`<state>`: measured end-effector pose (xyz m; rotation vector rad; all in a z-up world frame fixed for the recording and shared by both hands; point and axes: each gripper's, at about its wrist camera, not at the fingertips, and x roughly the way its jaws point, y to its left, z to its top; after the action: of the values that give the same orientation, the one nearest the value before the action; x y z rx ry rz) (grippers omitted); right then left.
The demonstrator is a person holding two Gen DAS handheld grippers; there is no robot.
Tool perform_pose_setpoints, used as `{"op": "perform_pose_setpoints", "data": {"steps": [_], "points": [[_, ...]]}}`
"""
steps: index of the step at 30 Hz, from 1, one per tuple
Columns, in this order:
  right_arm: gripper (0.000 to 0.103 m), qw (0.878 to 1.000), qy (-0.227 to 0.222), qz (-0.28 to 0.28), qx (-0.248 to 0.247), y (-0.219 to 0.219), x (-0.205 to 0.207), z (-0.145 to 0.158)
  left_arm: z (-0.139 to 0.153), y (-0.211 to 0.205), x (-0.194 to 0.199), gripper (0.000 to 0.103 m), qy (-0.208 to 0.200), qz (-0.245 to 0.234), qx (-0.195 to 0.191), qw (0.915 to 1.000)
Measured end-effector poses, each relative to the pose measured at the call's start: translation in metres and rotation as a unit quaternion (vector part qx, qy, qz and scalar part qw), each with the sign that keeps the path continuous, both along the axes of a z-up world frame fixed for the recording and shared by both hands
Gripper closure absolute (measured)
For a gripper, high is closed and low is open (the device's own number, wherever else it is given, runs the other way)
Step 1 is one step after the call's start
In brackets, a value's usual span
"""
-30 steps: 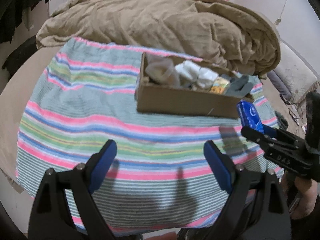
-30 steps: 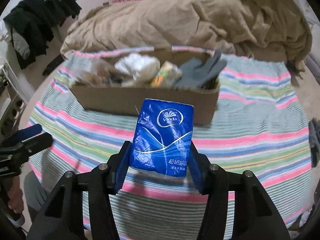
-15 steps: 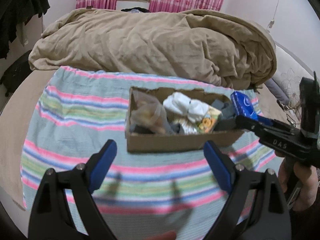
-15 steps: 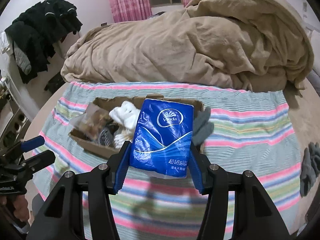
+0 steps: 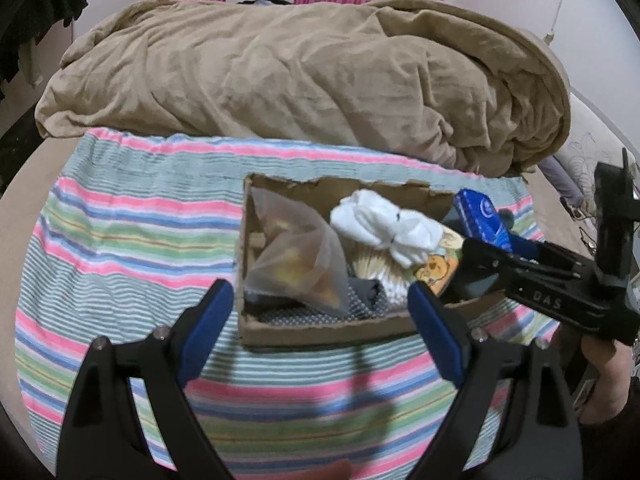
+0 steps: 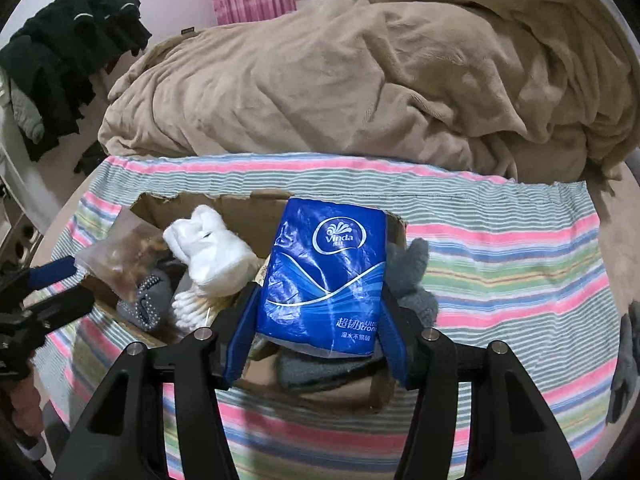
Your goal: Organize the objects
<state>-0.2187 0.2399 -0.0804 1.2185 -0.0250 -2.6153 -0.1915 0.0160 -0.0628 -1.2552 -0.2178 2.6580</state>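
Note:
My right gripper (image 6: 316, 332) is shut on a blue Vinda tissue pack (image 6: 326, 280) and holds it over the right half of an open cardboard box (image 6: 256, 390). The pack (image 5: 482, 220) and right gripper also show in the left wrist view, above the box's (image 5: 320, 330) right end. The box holds a clear bag of snacks (image 5: 298, 256), a white rolled cloth (image 5: 390, 228), cotton swabs (image 6: 192, 306) and grey socks (image 6: 412, 280). My left gripper (image 5: 320, 332) is open and empty, hovering just before the box's near wall.
The box sits on a striped cloth (image 5: 132, 240) on a bed. A heaped tan blanket (image 5: 300, 68) lies behind it. A dark glove (image 6: 626, 368) lies at the cloth's right edge. Dark clothes (image 6: 68, 52) hang at the left.
Both grippers have moved forward and higher over the box. The tissue pack has gone from in front of the box to above its right half. The left gripper stays open.

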Motion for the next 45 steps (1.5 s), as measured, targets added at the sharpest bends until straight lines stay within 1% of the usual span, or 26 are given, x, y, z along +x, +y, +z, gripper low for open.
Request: {"op": "perform_pose_setpoints", "data": {"steps": [3,5,8,14,21,27,31,34,37,43,45], "points": [[0.032,1.0,0.003,0.005,-0.003,-0.002,0.003,0.001,-0.001,-0.002,0.003,0.013,-0.002,0.003,-0.001,1.0],[0.031,1.0,0.004,0.003,0.002,-0.005,0.005,0.002,0.0,-0.004,0.006,0.013,-0.002,0.006,-0.003,1.0],[0.026,1.0,0.007,0.0,0.0,-0.006,0.013,0.006,0.005,-0.009,0.013,0.013,-0.001,0.014,-0.001,0.9999],[0.026,1.0,0.012,-0.008,-0.001,-0.006,0.034,0.016,0.017,-0.017,0.037,0.013,0.002,0.023,-0.004,0.9997],[0.026,1.0,0.02,-0.011,-0.001,-0.007,0.068,0.034,0.026,-0.018,0.076,0.013,0.006,0.017,-0.007,0.9998],[0.026,0.999,0.029,-0.015,-0.002,-0.008,0.107,0.048,0.024,-0.019,0.107,0.013,0.01,0.028,-0.029,0.9991],[0.026,0.999,0.026,-0.019,0.0,-0.007,0.13,0.049,0.027,-0.018,0.129,0.013,0.022,0.025,-0.04,0.9986],[0.026,0.999,0.025,-0.03,0.003,-0.007,0.145,0.047,0.032,-0.015,0.147,0.005,0.048,0.019,-0.04,0.9979],[0.026,0.999,0.021,-0.041,0.005,-0.008,0.159,0.042,0.034,-0.016,0.162,0.004,0.06,0.011,-0.033,0.9976],[0.026,0.999,0.019,-0.028,0.01,-0.018,0.177,0.03,0.024,-0.024,0.171,0.004,0.036,0.027,-0.036,0.9984],[0.026,1.0,0.015,-0.026,0.009,-0.02,0.18,0.027,0.024,-0.025,0.174,0.004,0.033,0.031,-0.036,0.9983]]}}
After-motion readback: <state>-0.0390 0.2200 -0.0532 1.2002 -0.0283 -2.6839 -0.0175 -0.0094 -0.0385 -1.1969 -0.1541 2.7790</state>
